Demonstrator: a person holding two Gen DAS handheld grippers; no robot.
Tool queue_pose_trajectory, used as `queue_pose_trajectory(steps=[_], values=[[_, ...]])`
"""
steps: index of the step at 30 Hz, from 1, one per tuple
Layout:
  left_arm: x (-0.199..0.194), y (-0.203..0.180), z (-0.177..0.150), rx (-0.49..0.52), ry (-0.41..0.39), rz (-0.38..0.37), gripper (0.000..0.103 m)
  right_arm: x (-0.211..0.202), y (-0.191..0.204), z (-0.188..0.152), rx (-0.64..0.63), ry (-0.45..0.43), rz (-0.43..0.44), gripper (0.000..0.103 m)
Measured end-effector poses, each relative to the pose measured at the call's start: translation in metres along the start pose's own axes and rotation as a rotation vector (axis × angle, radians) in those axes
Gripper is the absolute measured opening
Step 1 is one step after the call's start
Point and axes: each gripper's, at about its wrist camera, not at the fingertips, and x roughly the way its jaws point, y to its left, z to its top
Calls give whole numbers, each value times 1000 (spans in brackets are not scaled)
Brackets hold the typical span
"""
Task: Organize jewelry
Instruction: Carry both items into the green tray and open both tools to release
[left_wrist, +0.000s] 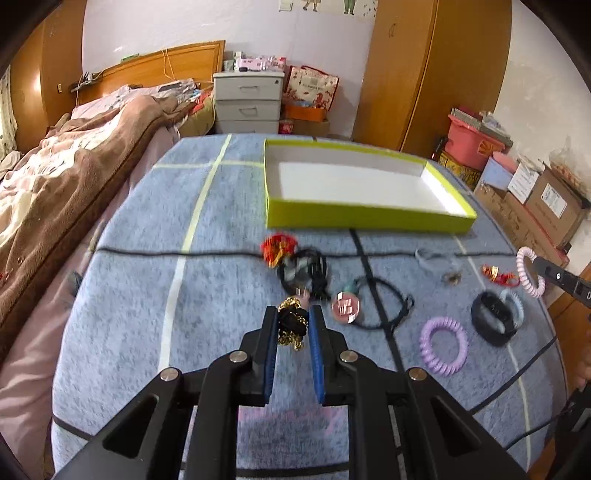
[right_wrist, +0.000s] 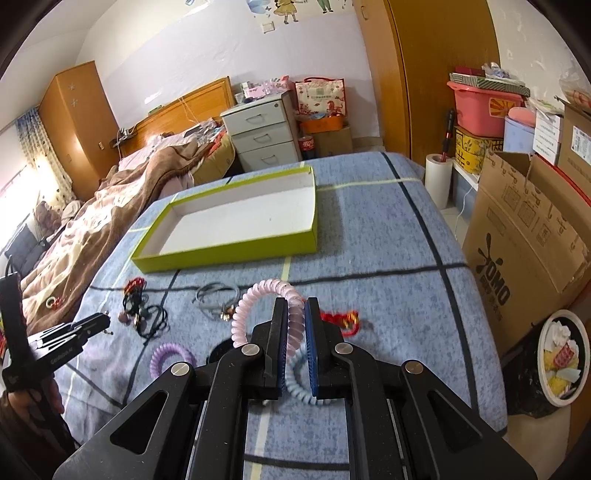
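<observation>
While our left gripper is clamped on a black and gold bracelet just above the blue blanket, our right gripper pinches the pink coil hair tie, lifted too. The green tray sits further back, nothing in it. A purple coil tie and black band lie on the blanket.

Blue checked cloth bears green tray, purple coil tie

one green tray, three spiral hair coils, two red-and-gold charms
</observation>
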Motion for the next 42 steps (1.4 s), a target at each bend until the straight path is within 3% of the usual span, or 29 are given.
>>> queue_pose_trajectory(steps=[13,24,28,32,42], values=[[12,-1,65,-13,-44,-65,17,20,10,54,-47,-20,-23,10],[52,5,114,-45,-36,-89,17,78,14,101,-66,30,-51,10],[70,-3,123,-6,-24,-69,17,107,13,110,-64,71,-61,10],[91,-2,129,-32,18,-96,17,131,12,112,-69,109,-71,10],[121,-2,128,-20,75,-67,17,162,11,115,-85,158,-99,10]])
